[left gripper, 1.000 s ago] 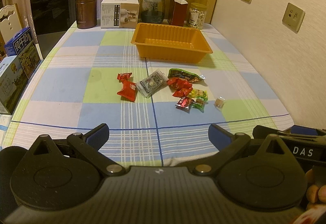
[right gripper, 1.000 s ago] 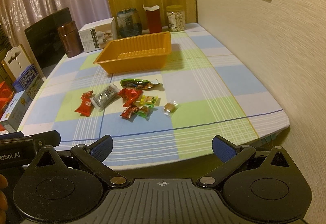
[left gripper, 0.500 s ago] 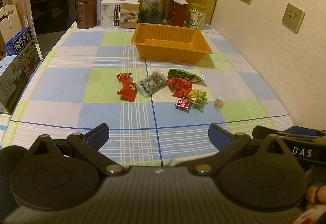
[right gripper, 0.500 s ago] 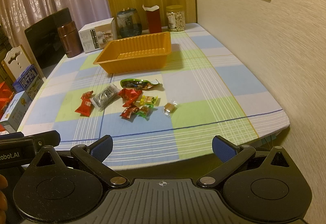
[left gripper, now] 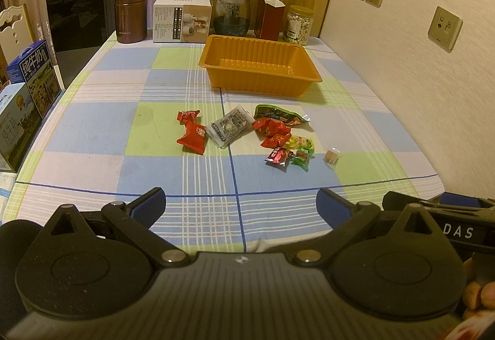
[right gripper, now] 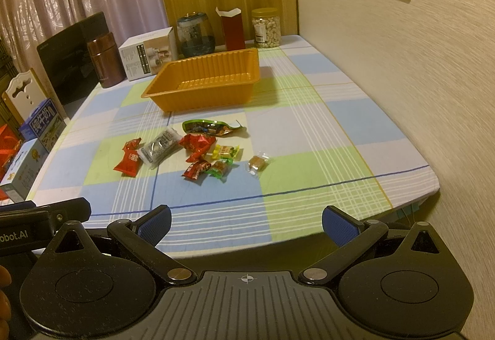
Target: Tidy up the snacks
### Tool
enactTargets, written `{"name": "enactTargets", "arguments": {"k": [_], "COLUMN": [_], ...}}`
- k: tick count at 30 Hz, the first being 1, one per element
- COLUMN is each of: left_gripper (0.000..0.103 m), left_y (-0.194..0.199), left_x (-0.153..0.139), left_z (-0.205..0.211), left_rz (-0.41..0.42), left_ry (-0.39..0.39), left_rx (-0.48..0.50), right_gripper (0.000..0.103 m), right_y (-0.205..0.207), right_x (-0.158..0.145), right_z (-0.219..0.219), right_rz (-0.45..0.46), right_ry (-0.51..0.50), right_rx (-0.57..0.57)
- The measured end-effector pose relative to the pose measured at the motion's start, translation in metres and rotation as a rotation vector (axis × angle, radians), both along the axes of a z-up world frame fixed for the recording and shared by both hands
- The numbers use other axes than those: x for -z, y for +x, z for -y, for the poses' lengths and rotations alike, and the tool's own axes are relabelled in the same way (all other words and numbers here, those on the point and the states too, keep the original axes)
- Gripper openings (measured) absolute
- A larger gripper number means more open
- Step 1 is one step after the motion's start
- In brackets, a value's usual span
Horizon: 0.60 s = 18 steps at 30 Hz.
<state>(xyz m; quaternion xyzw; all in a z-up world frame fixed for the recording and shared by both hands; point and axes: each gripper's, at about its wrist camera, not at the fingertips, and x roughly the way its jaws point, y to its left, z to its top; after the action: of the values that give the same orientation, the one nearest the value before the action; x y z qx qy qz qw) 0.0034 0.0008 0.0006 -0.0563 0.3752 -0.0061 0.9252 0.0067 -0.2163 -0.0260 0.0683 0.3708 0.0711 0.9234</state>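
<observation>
Several wrapped snacks lie loose in the middle of the checked tablecloth: a red packet (left gripper: 192, 134) (right gripper: 128, 162), a grey sachet (left gripper: 228, 126) (right gripper: 161, 148), a green bag (left gripper: 280, 116) (right gripper: 210, 127), small red and yellow-green candies (left gripper: 289, 151) (right gripper: 213, 165) and a brown candy (left gripper: 331, 156) (right gripper: 256, 163). Behind them stands an orange tray (left gripper: 216, 69) (right gripper: 164, 98) with nothing in it. My left gripper (left gripper: 241, 205) hovers open over the near table edge. My right gripper (right gripper: 246, 222) is open too, beside it, with nothing between its fingers.
Along the far edge stand a brown canister (left gripper: 130, 13), a white box (left gripper: 182, 19), a glass jar (left gripper: 232, 13), a red carton (left gripper: 269, 19) and a nut jar (left gripper: 298, 25). Milk cartons (left gripper: 32, 78) and a black appliance (left gripper: 82, 19) line the left side. A wall (right gripper: 417, 76) runs along the right.
</observation>
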Motion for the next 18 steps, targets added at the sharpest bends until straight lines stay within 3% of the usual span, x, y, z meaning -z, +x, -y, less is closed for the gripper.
{"name": "enactTargets", "arguments": {"k": [18], "left_gripper": [0.103], "left_y": [0.0004], "left_x": [-0.0004], "left_z": [0.0001], "left_rz": [0.000], "left_ry": [-0.003], "left_rx": [0.000], "right_gripper": [0.103], "right_y": [-0.0002], "right_x": [-0.0005], "right_z": [0.0004], "right_rz": [0.000], "right_ry": [0.001], "right_rx": [0.000]}}
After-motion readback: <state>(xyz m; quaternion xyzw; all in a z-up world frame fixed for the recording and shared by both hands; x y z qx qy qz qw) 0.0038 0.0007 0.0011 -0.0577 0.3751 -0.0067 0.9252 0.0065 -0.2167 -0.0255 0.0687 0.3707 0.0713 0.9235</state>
